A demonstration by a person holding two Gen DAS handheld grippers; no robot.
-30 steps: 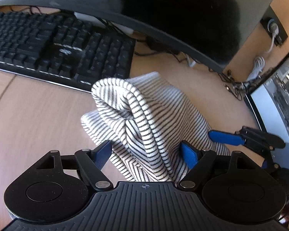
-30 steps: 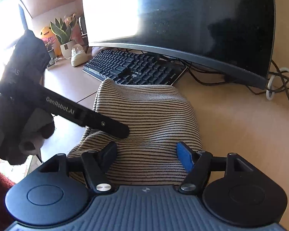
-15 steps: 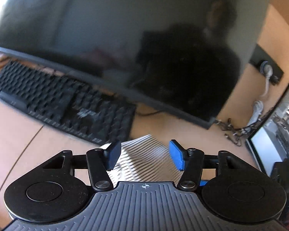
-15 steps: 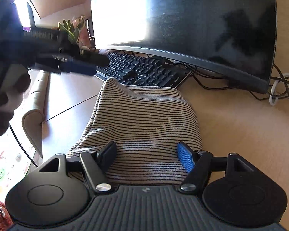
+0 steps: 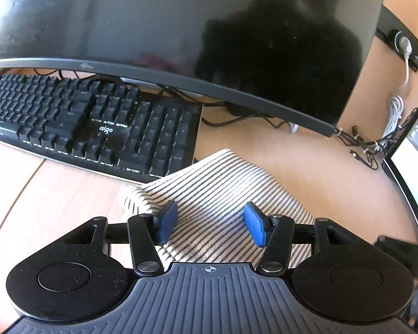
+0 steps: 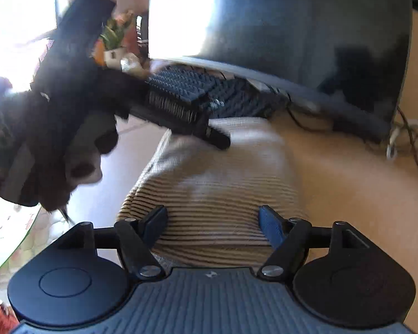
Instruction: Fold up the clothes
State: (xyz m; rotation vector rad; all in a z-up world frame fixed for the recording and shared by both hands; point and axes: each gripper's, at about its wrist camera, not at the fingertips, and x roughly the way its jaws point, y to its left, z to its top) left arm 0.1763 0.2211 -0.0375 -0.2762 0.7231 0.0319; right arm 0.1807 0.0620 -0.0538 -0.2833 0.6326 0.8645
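Observation:
A cream cloth with thin dark stripes [image 5: 217, 183] lies folded on the wooden desk, its far end near the keyboard. My left gripper [image 5: 210, 222] hovers over its near part, blue pads apart and only flat fabric seen between them, nothing pinched. In the right wrist view the same cloth [image 6: 223, 183] stretches away from my right gripper [image 6: 213, 222]. Its jaws are opening, wide apart over the cloth's near edge, pads clear of the fabric. There, blurred, the left gripper's fingers [image 6: 218, 140] reach over the cloth's far end, held by a hand in a dark glove [image 6: 41, 128].
A black keyboard [image 5: 92, 122] lies just beyond the cloth under a large dark curved monitor [image 5: 181, 27]. Cables [image 5: 370, 144] trail at the back right beside a second screen [image 5: 412, 153]. A potted plant [image 6: 114, 36] stands at the far left. Bare desk [image 5: 55, 194] flanks the cloth.
The left gripper let the bunched cloth go, rose and came back down with narrower jaws. The cloth now lies flat. The right gripper's jaws stand slightly wider.

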